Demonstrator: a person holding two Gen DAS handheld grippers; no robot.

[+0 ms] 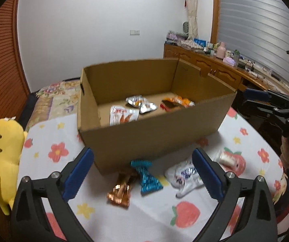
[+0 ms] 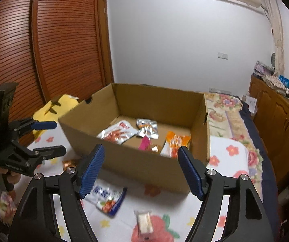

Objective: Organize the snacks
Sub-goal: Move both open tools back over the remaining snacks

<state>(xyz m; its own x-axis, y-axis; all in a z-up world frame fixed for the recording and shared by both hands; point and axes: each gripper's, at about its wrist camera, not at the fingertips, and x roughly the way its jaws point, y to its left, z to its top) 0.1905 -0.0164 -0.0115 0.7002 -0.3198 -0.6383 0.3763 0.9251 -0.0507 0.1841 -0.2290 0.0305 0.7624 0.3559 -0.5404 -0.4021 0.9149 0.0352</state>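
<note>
Both grippers, left gripper (image 1: 142, 173) and right gripper (image 2: 141, 170), gape empty (several snacks already boxed) with copper packet (image 1: 120, 191), teal packet (image 1: 147, 174) and white packet (image 2: 106, 198) just ahead, outside the cardboard box (image 1: 144, 141)

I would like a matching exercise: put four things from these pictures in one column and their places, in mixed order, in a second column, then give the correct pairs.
Things:
1. copper foil snack
2. silver foil packet
3. yellow plush toy
4. pink bottle

Places:
A. on the wooden cabinet by the window
B. on the floral cloth, in front of the cardboard box
C. inside the cardboard box
D. left of the cardboard box, at the cloth's edge

Pairs: 1-B, 2-C, 3-D, 4-A
</note>
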